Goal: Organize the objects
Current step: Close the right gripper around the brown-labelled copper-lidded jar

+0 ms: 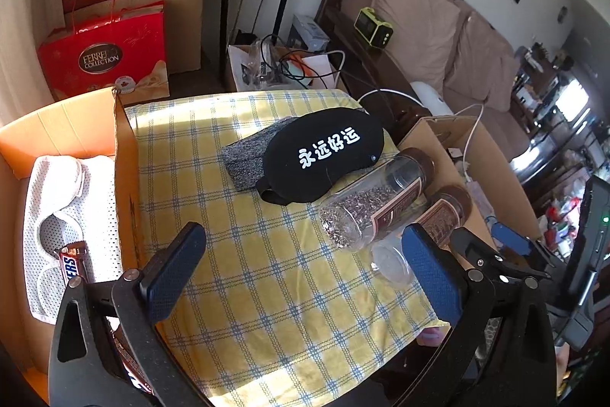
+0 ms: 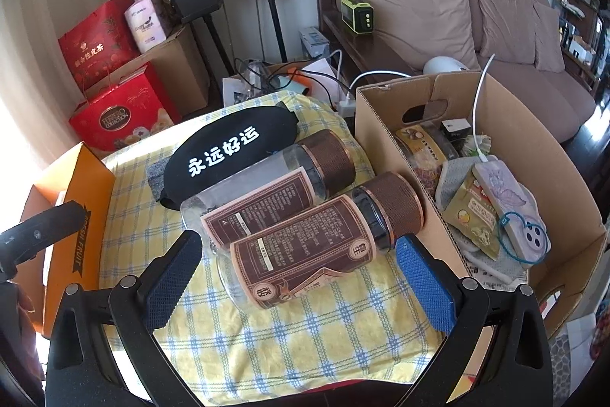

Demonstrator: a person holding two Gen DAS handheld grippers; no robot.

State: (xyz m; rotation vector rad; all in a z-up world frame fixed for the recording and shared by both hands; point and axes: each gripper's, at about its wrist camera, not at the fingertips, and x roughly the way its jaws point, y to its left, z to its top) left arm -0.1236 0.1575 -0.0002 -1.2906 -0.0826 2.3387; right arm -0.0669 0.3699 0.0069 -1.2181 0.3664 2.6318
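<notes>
On the yellow checked tablecloth (image 2: 324,338) lie two clear jars with brown ribbed lids, both on their sides and side by side: the nearer jar (image 2: 316,250) and the farther jar (image 2: 267,189), which holds dark loose bits. Behind them rest two eye masks, a black eye mask (image 2: 217,155) with white characters lying partly over a grey eye mask (image 1: 248,155). Two cardboard boxes flank the table: an orange box (image 1: 76,124) on the left holding a white mesh cloth (image 1: 61,212) and one Snickers bar (image 1: 74,264), and a brown box (image 2: 564,178) on the right holding packets, another jar and a charging device. The left gripper (image 1: 301,266) hangs over bare cloth, its jaws wide apart and empty. The right gripper (image 2: 297,273) has its jaws spread on either side of the nearer jar without clamping it.
</notes>
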